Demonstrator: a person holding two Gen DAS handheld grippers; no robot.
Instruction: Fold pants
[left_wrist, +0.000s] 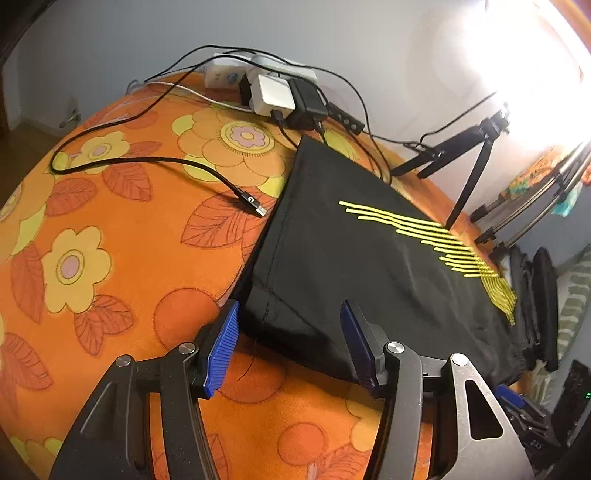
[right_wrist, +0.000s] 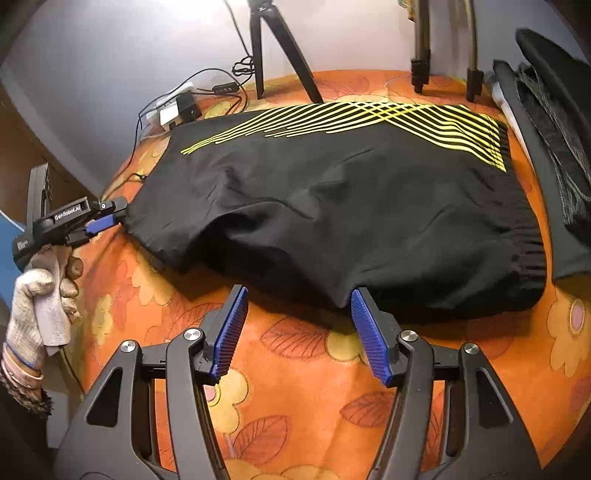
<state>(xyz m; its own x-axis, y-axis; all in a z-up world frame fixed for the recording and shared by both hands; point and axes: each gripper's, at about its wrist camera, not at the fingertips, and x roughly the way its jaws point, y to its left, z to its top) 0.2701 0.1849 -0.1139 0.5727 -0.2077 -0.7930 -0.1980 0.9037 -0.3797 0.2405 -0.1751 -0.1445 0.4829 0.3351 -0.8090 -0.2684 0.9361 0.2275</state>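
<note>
Pants (right_wrist: 332, 206), black with yellow stripes and slightly rumpled, lie folded on the orange floral surface (right_wrist: 303, 398); my left gripper (left_wrist: 288, 332) and right gripper (right_wrist: 295, 314) both gape at their edge.

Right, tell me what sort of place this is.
Probably a bedroom at home, rigged for recording. The black pants lie on what looks like a bed with an orange floral cover. A power strip with chargers sits at the wall, and a tripod stands on the cover.
</note>
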